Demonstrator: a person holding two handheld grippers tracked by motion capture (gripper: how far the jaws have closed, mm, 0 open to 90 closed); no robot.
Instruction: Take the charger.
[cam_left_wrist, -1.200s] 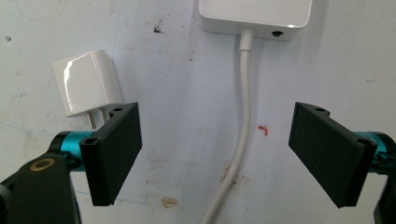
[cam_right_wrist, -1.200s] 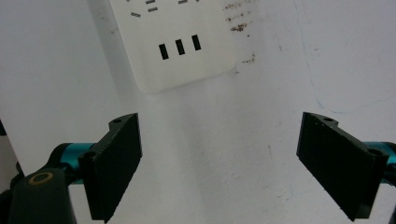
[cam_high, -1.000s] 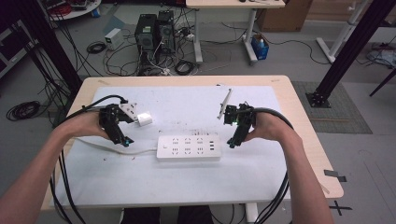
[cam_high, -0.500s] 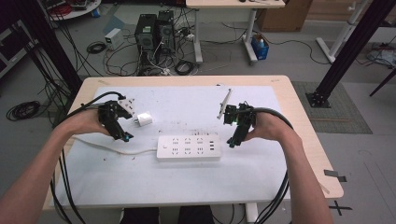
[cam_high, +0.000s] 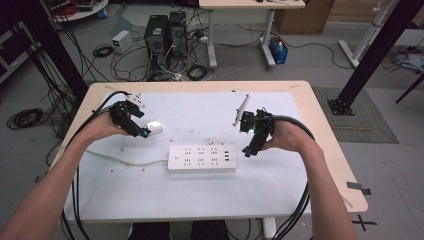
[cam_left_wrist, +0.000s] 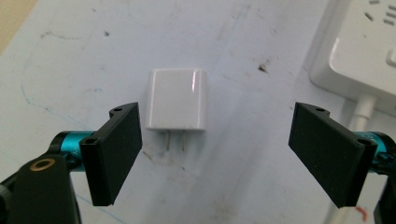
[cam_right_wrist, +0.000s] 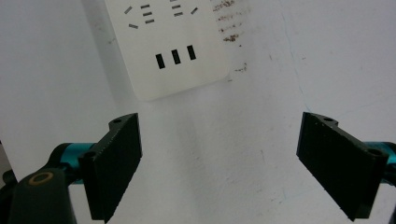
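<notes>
A small white plug adapter (cam_left_wrist: 176, 99) lies flat on the white table mat, its two metal prongs pointing toward my left gripper (cam_left_wrist: 219, 158). That gripper stands open just short of the adapter, jaws wide apart and touching nothing. In the high view the adapter (cam_high: 155, 127) rests left of centre with the left gripper (cam_high: 141, 131) right beside it. A white power strip (cam_high: 201, 157) lies in the middle of the mat. My right gripper (cam_high: 248, 151) hovers open just off the strip's right end. The strip's end with three USB slots (cam_right_wrist: 175, 56) lies ahead of the right gripper (cam_right_wrist: 219, 163).
The strip's white cable (cam_high: 120, 159) runs left across the mat. A thin white stick (cam_high: 241, 110) lies at the back right of the mat. The wooden table edge (cam_high: 325, 130) frames the mat. Black gripper cables trail off the front.
The left gripper has moved slightly up and away from the strip's side, staying open beside the adapter. The right gripper has held still.
</notes>
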